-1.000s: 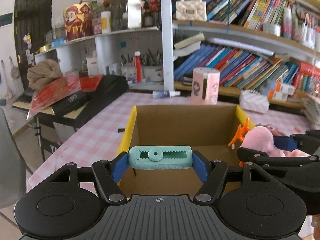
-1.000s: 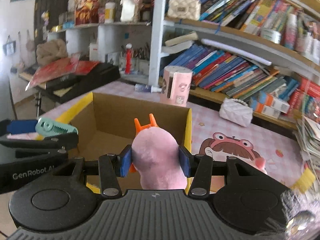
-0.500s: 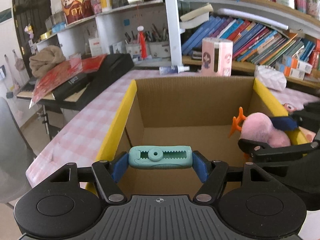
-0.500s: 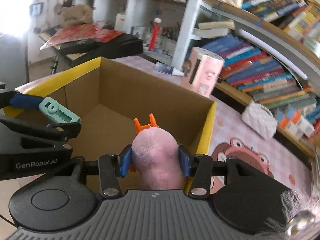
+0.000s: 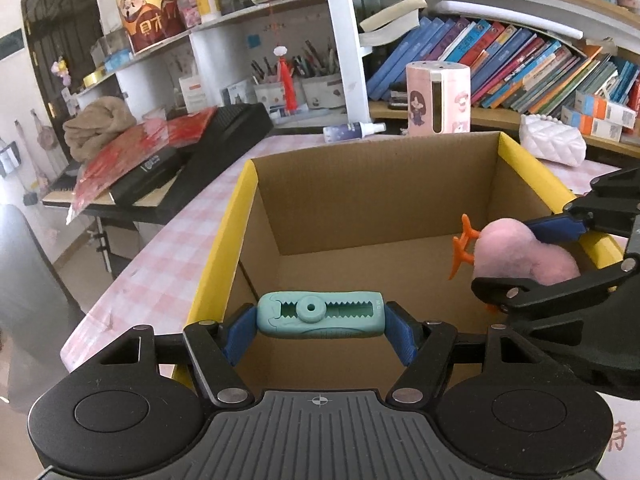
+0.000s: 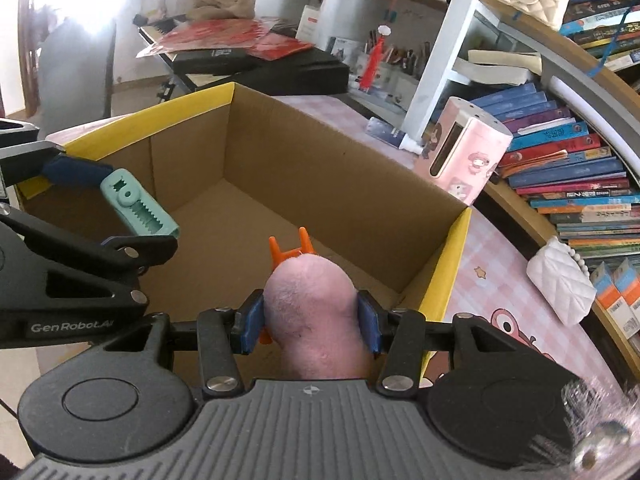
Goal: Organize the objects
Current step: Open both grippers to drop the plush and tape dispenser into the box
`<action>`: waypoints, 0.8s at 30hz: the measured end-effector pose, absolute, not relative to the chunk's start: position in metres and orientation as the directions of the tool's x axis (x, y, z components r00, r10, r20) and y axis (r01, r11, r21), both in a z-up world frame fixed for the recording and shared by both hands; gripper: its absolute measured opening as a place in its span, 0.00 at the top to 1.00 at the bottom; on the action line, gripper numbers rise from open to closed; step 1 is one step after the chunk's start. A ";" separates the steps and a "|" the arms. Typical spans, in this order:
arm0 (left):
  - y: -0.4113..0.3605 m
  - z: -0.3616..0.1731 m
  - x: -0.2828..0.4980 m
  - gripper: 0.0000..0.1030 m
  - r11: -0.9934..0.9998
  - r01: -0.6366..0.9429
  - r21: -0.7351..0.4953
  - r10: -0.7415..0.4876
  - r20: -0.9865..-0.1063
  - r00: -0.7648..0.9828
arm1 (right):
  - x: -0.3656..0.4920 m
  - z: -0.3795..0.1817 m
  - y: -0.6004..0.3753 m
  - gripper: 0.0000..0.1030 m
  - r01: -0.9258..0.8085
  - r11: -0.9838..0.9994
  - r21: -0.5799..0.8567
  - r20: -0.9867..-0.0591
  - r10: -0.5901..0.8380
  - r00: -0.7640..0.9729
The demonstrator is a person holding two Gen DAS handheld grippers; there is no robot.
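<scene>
1. Left wrist view: the left gripper (image 5: 320, 320) has its blue fingers (image 5: 239, 334) clenched on the two ends of a teal toothed clip (image 5: 320, 319), held crosswise above the near edge of the open cardboard box (image 5: 372, 184)
2. Inside the box only its bare brown floor shows; its side rims are edged in yellow
3. Right wrist view: the right gripper (image 6: 311, 324) grips a pink plush toy (image 6: 316, 312) between its fingers (image 6: 252, 322), the toy's orange prongs pointing forward over the box interior
4. Both held things hang over the box, the clip at its left side and the plush toy at its right, apart from each other
5. The box sits on a pink checked tabletop (image 5: 160, 256); a pink cartoon-printed canister (image 5: 438, 98) stands beyond its far wall and a white quilted purse (image 6: 560, 284) lies to its right
</scene>
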State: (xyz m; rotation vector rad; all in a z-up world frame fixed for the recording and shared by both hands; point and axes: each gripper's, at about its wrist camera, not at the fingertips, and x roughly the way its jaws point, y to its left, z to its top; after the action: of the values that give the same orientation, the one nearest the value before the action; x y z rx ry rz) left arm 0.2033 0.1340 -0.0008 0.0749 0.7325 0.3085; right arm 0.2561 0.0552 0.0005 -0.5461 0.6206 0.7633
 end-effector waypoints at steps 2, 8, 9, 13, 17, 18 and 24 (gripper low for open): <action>0.134 -0.001 0.205 0.33 0.950 -0.254 0.180 0.309 -0.647 0.697 | 0.257 0.000 0.055 0.55 -0.762 0.607 -0.227 -0.684 0.457 0.568; 0.135 0.000 0.202 0.30 0.947 -0.279 0.160 0.315 -0.640 0.701 | 0.255 0.000 0.055 0.55 -0.754 0.611 -0.242 -0.670 0.456 0.585; 0.135 0.000 0.200 0.29 0.945 -0.286 0.159 0.320 -0.638 0.701 | 0.255 0.000 0.054 0.55 -0.751 0.614 -0.244 -0.665 0.457 0.590; 0.136 0.004 0.196 0.27 0.944 -0.298 0.140 0.318 -0.624 0.714 | 0.253 0.002 0.051 0.52 -0.748 0.620 -0.236 -0.652 0.470 0.595; 0.135 0.010 0.189 0.21 0.941 -0.308 0.138 0.327 -0.600 0.730 | 0.249 0.006 0.048 0.46 -0.731 0.635 -0.250 -0.630 0.467 0.620; 0.135 0.013 0.186 0.21 0.943 -0.307 0.132 0.323 -0.593 0.737 | 0.247 0.008 0.046 0.44 -0.726 0.641 -0.251 -0.623 0.467 0.628; 0.135 0.029 0.168 0.12 0.946 -0.306 0.104 0.311 -0.549 0.776 | 0.232 0.025 0.032 0.35 -0.678 0.694 -0.241 -0.573 0.463 0.677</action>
State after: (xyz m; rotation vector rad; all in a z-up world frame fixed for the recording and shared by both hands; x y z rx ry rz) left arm 0.1684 0.1351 0.0294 0.0094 0.5962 0.3336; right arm 0.2317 0.0318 0.0249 -0.4634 0.5027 0.6677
